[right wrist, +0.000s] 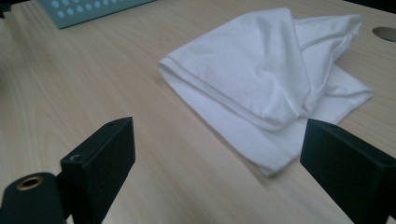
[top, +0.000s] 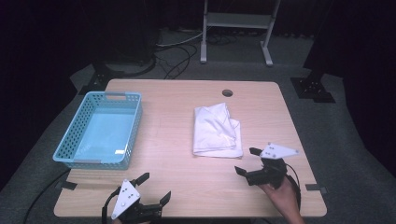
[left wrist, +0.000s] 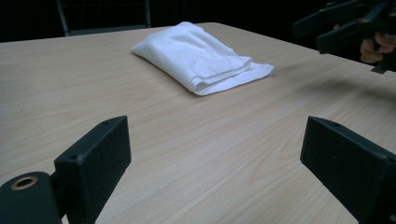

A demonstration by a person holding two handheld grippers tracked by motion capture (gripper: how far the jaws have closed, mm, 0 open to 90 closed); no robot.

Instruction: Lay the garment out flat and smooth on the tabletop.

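A folded white cloth [top: 216, 131] lies right of the table's middle; it also appears as the cloth [left wrist: 201, 57] in the left gripper view and the cloth [right wrist: 266, 79] close ahead in the right gripper view. My right gripper [top: 246, 162] is open just off the cloth's near right corner, jaws wide with nothing between them. My left gripper [top: 155, 185] is open near the front edge, well short of the cloth. A light blue plastic basket [top: 134, 126] stands empty at the left.
The wooden table [top: 168, 121] has a round cable hole [top: 227, 93] at the back. Black tape tabs [top: 68, 185] mark the front corners. A metal stand [top: 236, 21] and cables lie on the floor behind.
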